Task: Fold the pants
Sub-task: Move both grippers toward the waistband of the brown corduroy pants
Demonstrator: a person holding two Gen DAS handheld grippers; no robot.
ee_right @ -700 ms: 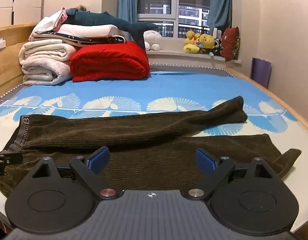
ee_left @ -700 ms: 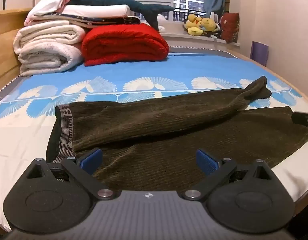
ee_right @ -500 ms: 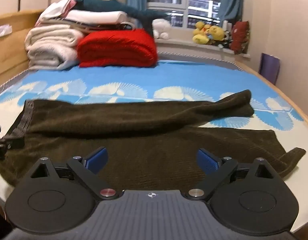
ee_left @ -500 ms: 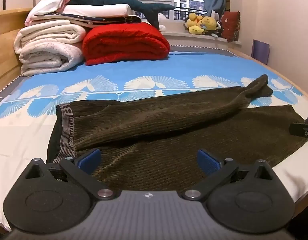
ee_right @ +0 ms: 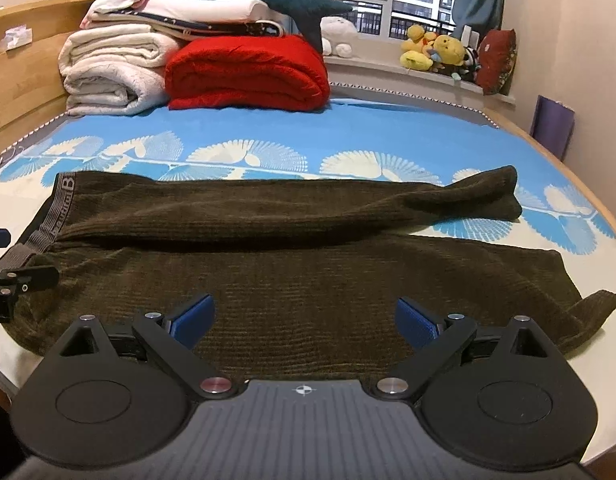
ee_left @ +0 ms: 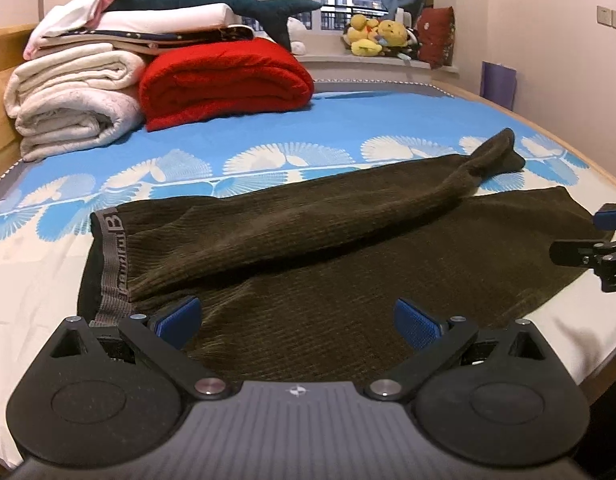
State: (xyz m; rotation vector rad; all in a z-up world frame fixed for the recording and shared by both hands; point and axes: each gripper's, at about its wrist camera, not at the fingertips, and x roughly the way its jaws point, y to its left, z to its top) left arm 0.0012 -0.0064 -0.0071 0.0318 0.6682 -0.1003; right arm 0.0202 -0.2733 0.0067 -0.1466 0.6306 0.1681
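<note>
Dark olive corduroy pants (ee_left: 328, 248) lie across the bed, grey waistband (ee_left: 113, 256) at the left, legs running right; the far leg lies loosely rolled over the near one. They also show in the right wrist view (ee_right: 308, 248). My left gripper (ee_left: 297, 320) is open and empty, just above the near edge of the pants by the waist. My right gripper (ee_right: 305, 318) is open and empty over the near leg. Each gripper's fingers show at the edge of the other's view, the right one (ee_left: 588, 252) and the left one (ee_right: 15, 276).
The bed (ee_left: 348, 120) has a blue and white patterned sheet. Folded white blankets (ee_left: 75, 96), a red blanket (ee_left: 223, 80) and a shark plush (ee_left: 211, 0) are stacked at the back left. Plush toys (ee_left: 372, 34) sit on the windowsill. A wooden headboard is at the left.
Both grippers have drawn back slightly toward the near bed edge and risen a little. Both stay open. The pants have not moved.
</note>
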